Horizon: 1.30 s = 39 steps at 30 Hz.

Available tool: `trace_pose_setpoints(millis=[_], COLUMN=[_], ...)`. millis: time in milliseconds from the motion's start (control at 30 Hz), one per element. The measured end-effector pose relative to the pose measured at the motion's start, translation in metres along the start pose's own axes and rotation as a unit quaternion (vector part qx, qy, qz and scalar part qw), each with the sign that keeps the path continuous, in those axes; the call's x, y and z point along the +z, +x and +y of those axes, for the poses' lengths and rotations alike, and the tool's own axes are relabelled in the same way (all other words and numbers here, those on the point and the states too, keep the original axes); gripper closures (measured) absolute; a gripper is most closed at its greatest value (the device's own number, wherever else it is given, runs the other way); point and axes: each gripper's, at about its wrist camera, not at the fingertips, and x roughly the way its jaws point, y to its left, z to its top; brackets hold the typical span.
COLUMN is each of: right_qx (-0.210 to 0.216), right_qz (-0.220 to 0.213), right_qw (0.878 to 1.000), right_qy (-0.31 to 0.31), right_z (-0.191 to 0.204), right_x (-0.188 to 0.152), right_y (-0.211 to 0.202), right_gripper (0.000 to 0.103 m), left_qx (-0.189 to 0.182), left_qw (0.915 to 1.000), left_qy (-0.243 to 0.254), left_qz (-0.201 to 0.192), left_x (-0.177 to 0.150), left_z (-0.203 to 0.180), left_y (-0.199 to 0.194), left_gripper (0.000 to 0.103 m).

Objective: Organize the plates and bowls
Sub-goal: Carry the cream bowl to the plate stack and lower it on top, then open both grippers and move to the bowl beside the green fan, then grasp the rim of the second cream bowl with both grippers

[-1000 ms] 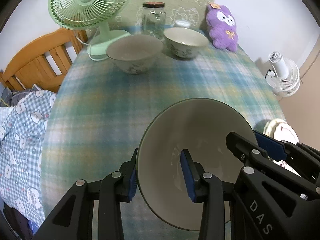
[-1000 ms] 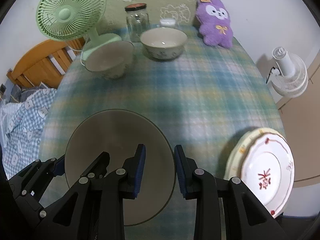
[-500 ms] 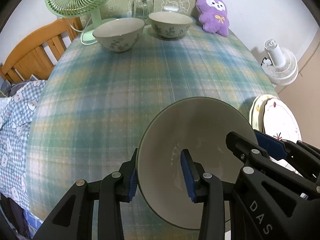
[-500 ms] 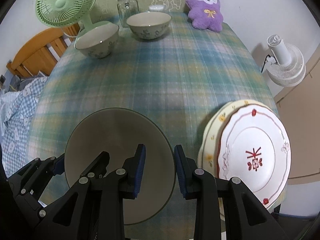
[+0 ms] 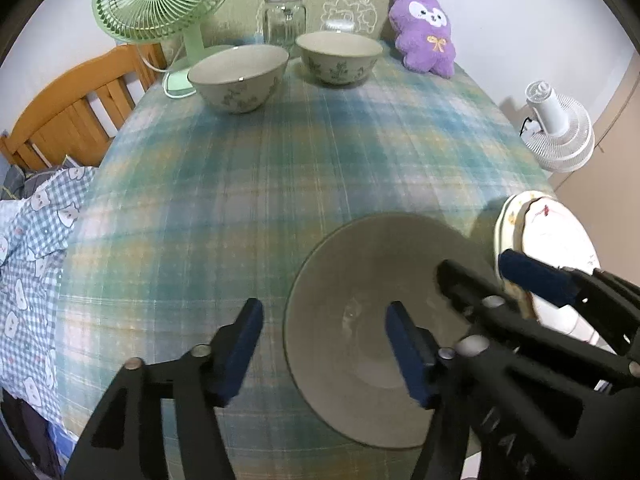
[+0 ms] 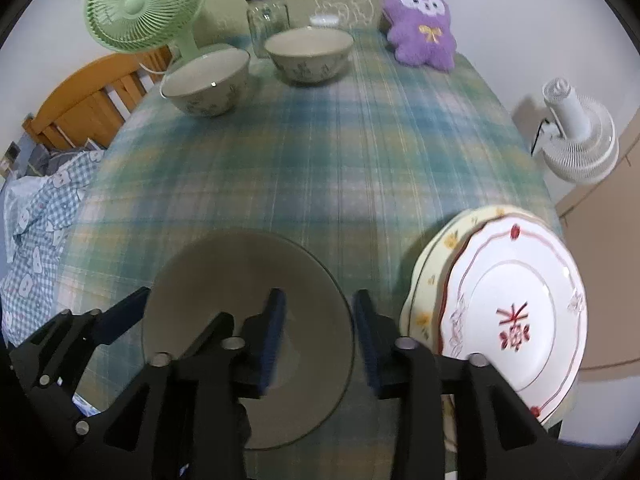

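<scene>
While the big bowl (image 5: 372, 320) rests on the tablecloth (image 5: 280, 168) beside 2 stacked plates (image 6: 516, 312), left gripper (image 5: 320, 344) and right gripper (image 6: 316, 328) open, jaws straddling its rim, releasing it.

Table layout from where I'm standing

Near bowl (image 5: 384, 312) right in front of me, stacked plates (image 6: 500, 312) just right, two bowls (image 5: 240, 76) far back.

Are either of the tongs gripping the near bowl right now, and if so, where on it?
Neither. Both tongs are opening: the left tongs and right tongs each straddle the rim of the grey bowl, pads clear of it. It sits on the plaid tablecloth.
</scene>
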Motion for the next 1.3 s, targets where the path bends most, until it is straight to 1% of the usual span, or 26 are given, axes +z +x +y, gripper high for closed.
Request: trace_pose_setpoints(millis=[33, 67, 133, 233, 333, 400, 533, 667, 800, 933, 1000, 1233, 1300], right_qx=[0.005, 0.007, 0.013, 0.025, 0.023, 0.025, 0.026, 0.027, 0.008, 0.007, 0.001, -0.007, -0.011], right_qz=[-0.009, -0.014, -0.023, -0.035, -0.055, -0.066, -0.079, -0.091, -0.095, -0.095, -0.085, -0.067, -0.062], right_qw=[1.000, 1.000, 1.000, 0.999, 0.998, 0.997, 0.996, 0.995, 0.995, 0.995, 0.996, 0.996, 0.996], right_qy=[0.001, 0.002, 0.000, -0.005, -0.015, -0.015, -0.014, -0.003, 0.015, 0.021, 0.029, 0.056, 0.062], right_z=[-0.001, -0.001, -0.001, 0.003, 0.010, 0.017, 0.032, 0.050, 0.068, 0.081, 0.089, 0.104, 0.106], right_x=[0.003, 0.004, 0.011, 0.022, 0.034, 0.047, 0.071, 0.100, 0.131, 0.157, 0.174, 0.212, 0.220], right_y=[-0.006, -0.010, -0.019, -0.034, -0.048, -0.057, -0.064, -0.062, -0.048, -0.028, -0.010, 0.047, 0.063], right_gripper=[0.033, 0.031, 0.031, 0.031, 0.031, 0.031, 0.031, 0.031, 0.031, 0.031, 0.031, 0.031, 0.031], left_qx=[-0.001, 0.001, 0.011, 0.019, 0.018, 0.021, 0.030, 0.033, 0.045, 0.050, 0.047, 0.045, 0.046], left_qw=[1.0000, 0.9999, 0.9998, 0.9993, 0.9982, 0.9977, 0.9965, 0.9957, 0.9949, 0.9946, 0.9951, 0.9958, 0.9958], left_qy=[-0.002, -0.003, -0.003, -0.008, -0.003, -0.005, -0.005, 0.004, 0.013, 0.017, 0.019, 0.029, 0.034], left_qz=[-0.004, -0.011, -0.019, -0.032, -0.056, -0.064, -0.078, -0.087, -0.089, -0.090, -0.084, -0.074, -0.072], left_x=[0.002, 0.004, 0.010, 0.020, 0.031, 0.041, 0.064, 0.092, 0.120, 0.145, 0.159, 0.195, 0.201], left_z=[0.000, -0.001, -0.001, 0.001, 0.006, 0.012, 0.028, 0.047, 0.068, 0.089, 0.100, 0.124, 0.128], left_y=[-0.004, -0.010, -0.019, -0.034, -0.050, -0.056, -0.065, -0.065, -0.052, -0.034, -0.019, 0.031, 0.044], left_gripper=[0.029, 0.028, 0.024, 0.023, 0.023, 0.023, 0.022, 0.022, 0.022, 0.023, 0.023, 0.024, 0.028])
